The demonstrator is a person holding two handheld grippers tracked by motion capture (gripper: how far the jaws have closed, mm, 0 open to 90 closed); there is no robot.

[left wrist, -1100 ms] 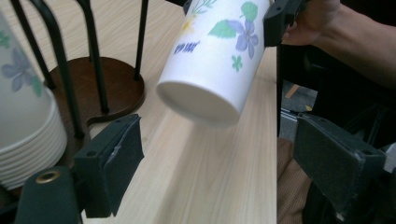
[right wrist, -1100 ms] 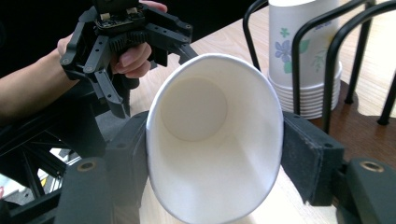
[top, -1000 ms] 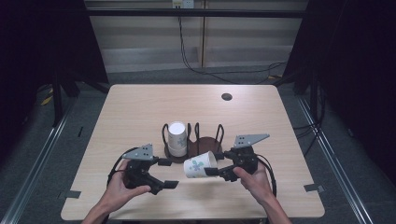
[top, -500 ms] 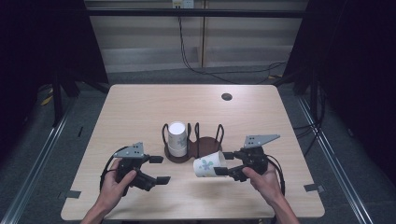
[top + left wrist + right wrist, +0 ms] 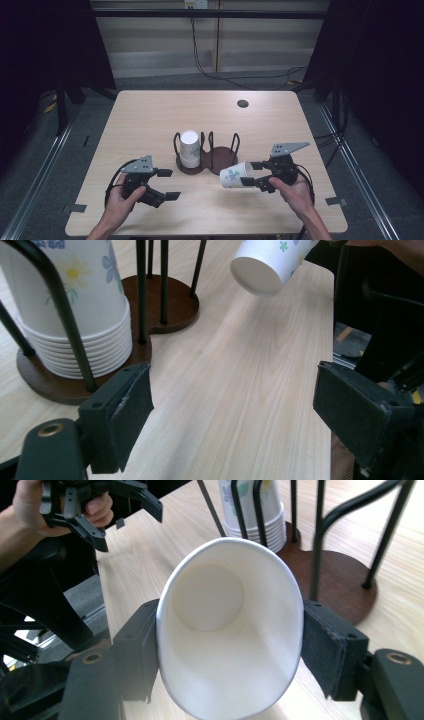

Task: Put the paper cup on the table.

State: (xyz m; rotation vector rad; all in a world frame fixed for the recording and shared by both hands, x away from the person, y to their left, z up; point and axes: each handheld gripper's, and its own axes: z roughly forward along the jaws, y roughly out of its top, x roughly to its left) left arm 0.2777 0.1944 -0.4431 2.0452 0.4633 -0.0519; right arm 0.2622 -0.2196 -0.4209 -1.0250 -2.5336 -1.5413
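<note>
The single paper cup [image 5: 234,176], white with a small flower print, lies on its side in the air just to the right of and nearer the person than the cup holder [image 5: 206,165], its closed bottom pointing toward the holder's front and its mouth toward the right gripper [image 5: 248,180]. That gripper's jaws are clamped on the cup's rim, one pad on each side, squeezing the mouth into an oval as the right gripper view shows [image 5: 227,630]. The holder is a dark wooden base of two joined rounds with black wire uprights; its left bay carries a stack of upturned paper cups [image 5: 189,148], rims nested at the bottom, while its right bay [image 5: 223,159] stands bare. Judging by this, one cup is already off the stack and in hand, and what seems left is to turn it and set it down, perhaps into the bare right bay; nothing has yet been placed there. The left gripper [image 5: 168,184] is to the left of the holder and nearer the person, low over the table [image 5: 150,115], its jaws spread wide with nothing between them, facing the holder's base. Beyond the holder, toward the table's far right, sits a small dark round hole [image 5: 243,103].
</note>
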